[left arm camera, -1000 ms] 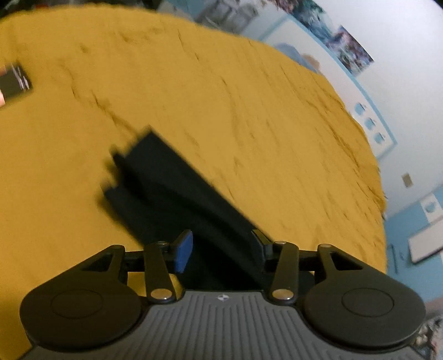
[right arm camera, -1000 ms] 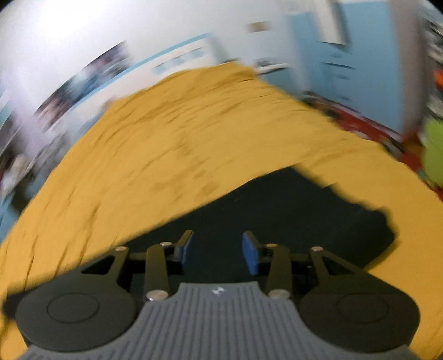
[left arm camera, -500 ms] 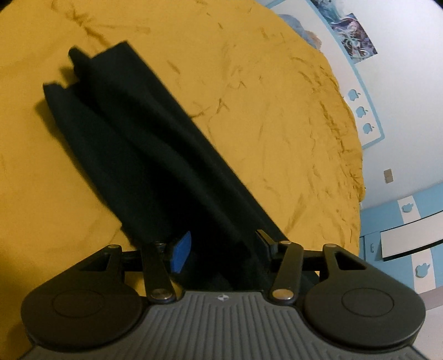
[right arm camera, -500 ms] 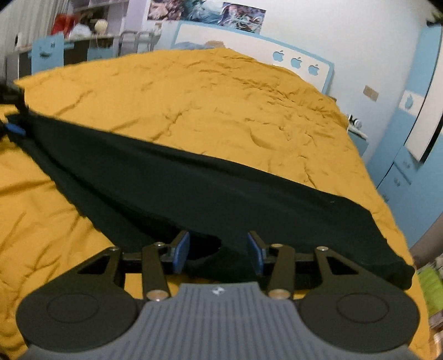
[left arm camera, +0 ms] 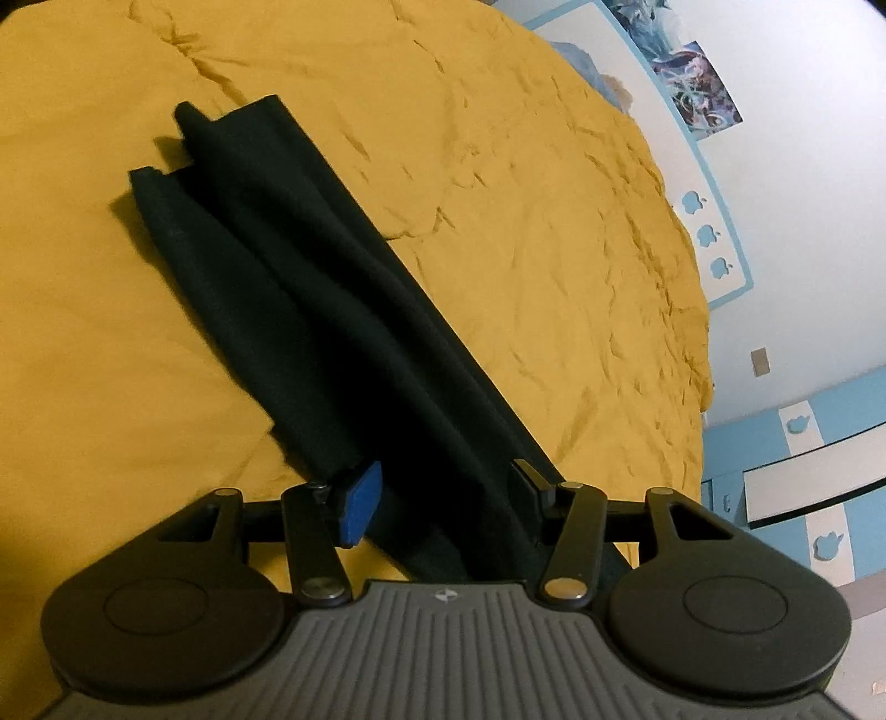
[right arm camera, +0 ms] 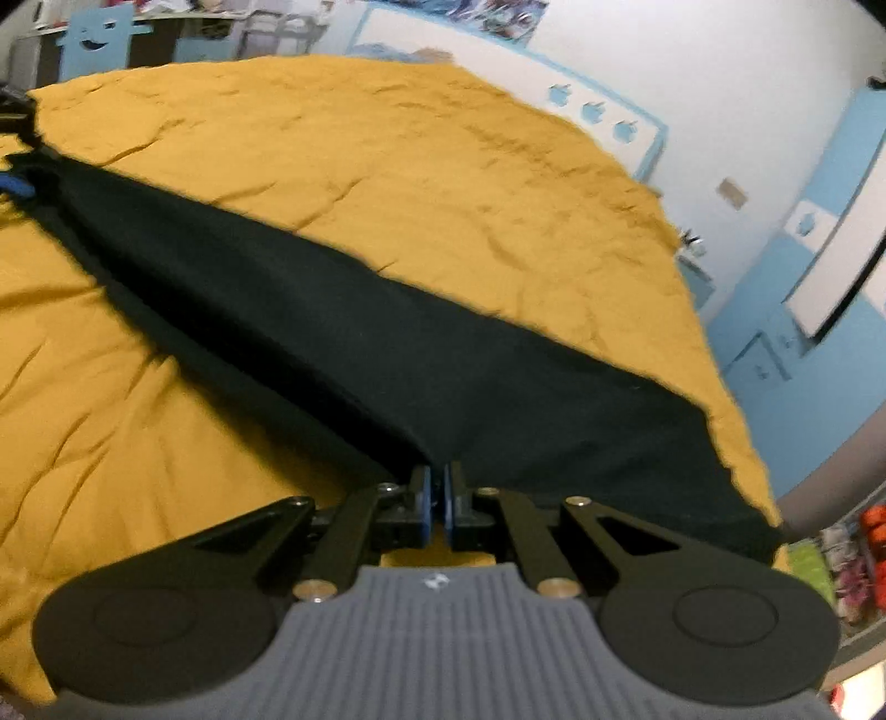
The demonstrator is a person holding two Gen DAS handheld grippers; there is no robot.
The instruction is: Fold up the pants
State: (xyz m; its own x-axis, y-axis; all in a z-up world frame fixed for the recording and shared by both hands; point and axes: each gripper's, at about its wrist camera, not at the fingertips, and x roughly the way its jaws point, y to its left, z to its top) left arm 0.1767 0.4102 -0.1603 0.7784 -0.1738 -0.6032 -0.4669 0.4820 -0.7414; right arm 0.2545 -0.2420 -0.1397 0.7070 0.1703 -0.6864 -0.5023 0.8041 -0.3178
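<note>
Black pants (left arm camera: 310, 288) lie folded lengthwise on a yellow bedspread (left arm camera: 554, 221). In the left wrist view they run from my left gripper (left arm camera: 443, 490) up to the left. That gripper is open and straddles the near end, with cloth between and under its fingers. In the right wrist view the pants (right arm camera: 332, 321) stretch as a long dark band across the bedspread (right arm camera: 387, 138). My right gripper (right arm camera: 438, 498) is shut on their near edge, and the fabric puckers into the pads. The left gripper's blue pad (right arm camera: 15, 187) shows at the band's far left end.
A white headboard with blue trim and apple cut-outs (left arm camera: 714, 238) (right arm camera: 598, 111) closes the far end of the bed. Blue and white cupboards (right arm camera: 819, 266) stand past the bed's right edge. A desk with clutter (right arm camera: 111, 39) is at the far left.
The right gripper swung across the bed, rolled level, and shut its jaws on the pants' edge. The pants, bunched a second ago, now lie drawn out long. The left gripper sank slightly.
</note>
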